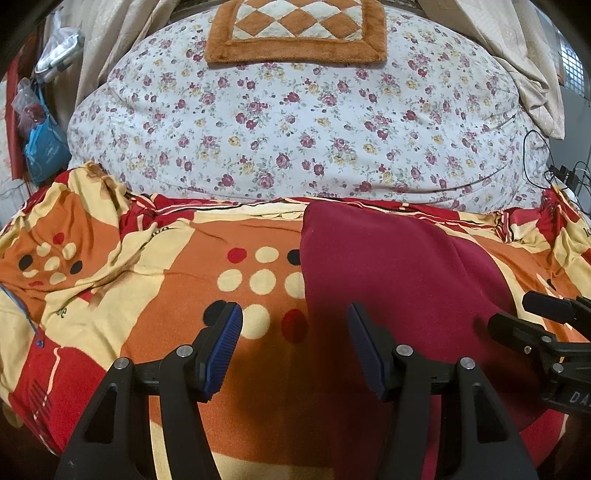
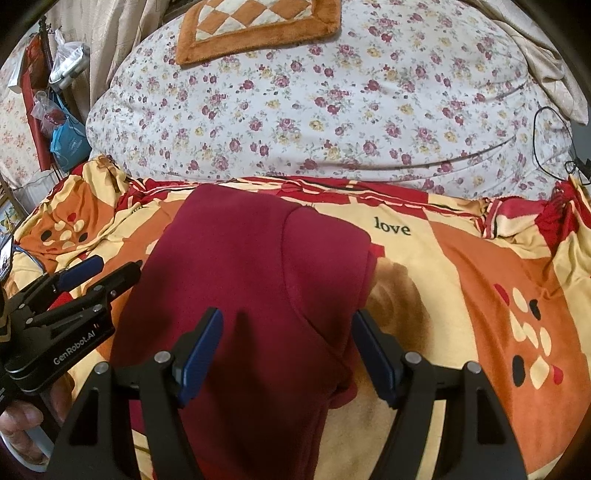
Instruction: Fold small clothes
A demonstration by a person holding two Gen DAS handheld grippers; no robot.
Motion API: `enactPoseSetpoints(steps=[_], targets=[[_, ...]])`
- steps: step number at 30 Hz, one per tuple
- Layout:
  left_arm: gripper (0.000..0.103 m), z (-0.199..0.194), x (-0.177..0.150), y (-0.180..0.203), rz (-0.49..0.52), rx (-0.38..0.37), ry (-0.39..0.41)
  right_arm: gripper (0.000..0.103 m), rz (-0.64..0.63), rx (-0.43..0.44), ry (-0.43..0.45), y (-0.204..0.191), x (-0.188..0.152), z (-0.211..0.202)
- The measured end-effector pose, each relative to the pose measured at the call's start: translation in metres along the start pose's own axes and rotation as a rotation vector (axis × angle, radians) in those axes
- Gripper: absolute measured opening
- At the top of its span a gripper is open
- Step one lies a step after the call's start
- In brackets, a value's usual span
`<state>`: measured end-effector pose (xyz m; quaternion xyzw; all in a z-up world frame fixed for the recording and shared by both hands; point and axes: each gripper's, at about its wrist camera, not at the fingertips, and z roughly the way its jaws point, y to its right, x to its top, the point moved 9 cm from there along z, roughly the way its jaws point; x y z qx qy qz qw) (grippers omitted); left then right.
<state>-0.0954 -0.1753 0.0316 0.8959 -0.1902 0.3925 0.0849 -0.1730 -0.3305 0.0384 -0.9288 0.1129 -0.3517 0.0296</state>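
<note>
Two grippers are hovering above the bed with jaws standing wide and nothing between the pads; the left gripper (image 1: 295, 350) is hanging beside the garment's left edge, the right gripper (image 2: 288, 354) is poised over its right half. One maroon garment (image 2: 251, 295) is lying flat on the orange patterned blanket (image 1: 155, 295), seemingly already folded at least once, one layer overlapping another; further folding is probably remaining. A floral quilt (image 1: 295, 129) is bulging just behind; a checkered mat (image 1: 295, 29) is resting on it; nothing is blocking the cloth itself.
</note>
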Motion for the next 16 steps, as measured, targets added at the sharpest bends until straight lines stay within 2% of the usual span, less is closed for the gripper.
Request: enactPoseSetpoints(steps=[16], targets=[[0.049,-0.0024,-0.001,-0.0004,-0.019,-0.024,0.006,0.076,-0.01,0.015,-0.014,-0.0052,-0.0036,0.0015]])
